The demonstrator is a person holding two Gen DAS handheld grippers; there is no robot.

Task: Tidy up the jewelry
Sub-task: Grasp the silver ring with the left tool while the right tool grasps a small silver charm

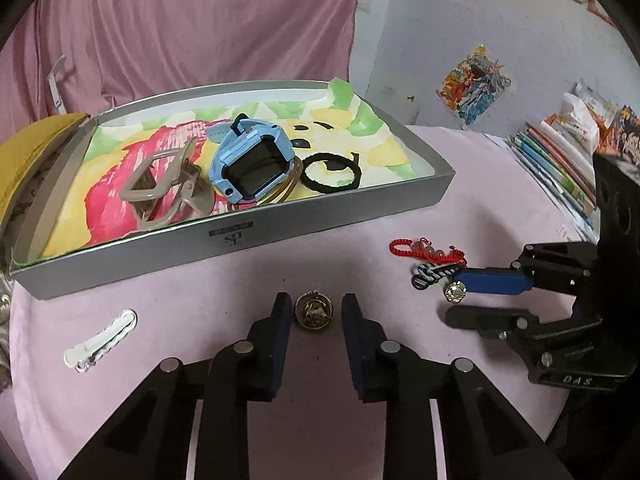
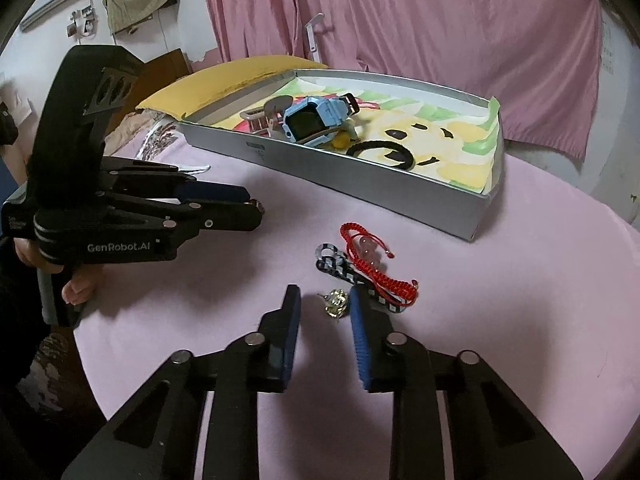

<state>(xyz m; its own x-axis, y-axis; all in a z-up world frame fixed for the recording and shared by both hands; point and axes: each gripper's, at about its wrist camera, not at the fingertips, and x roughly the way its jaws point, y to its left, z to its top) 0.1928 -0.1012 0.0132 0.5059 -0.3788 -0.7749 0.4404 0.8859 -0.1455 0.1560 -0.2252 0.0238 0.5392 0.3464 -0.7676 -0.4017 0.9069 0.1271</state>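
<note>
Pickup is in hand: each hand-held gripper is held released, the left [image 1: 316, 312] straddling a round pendant [image 1: 313, 311], the right [image 2: 326, 308] a gold stud [image 2: 335, 302], on the pink tabletop [image 2: 520, 280]; closing and transfer to the tray [image 1: 248, 240] are called for next.

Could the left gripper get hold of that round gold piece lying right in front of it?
Probably yes. The left gripper is open, with a finger on either side of the round gold piece, which lies alone on the pink cloth. Nothing sits between the fingers and it.
</note>
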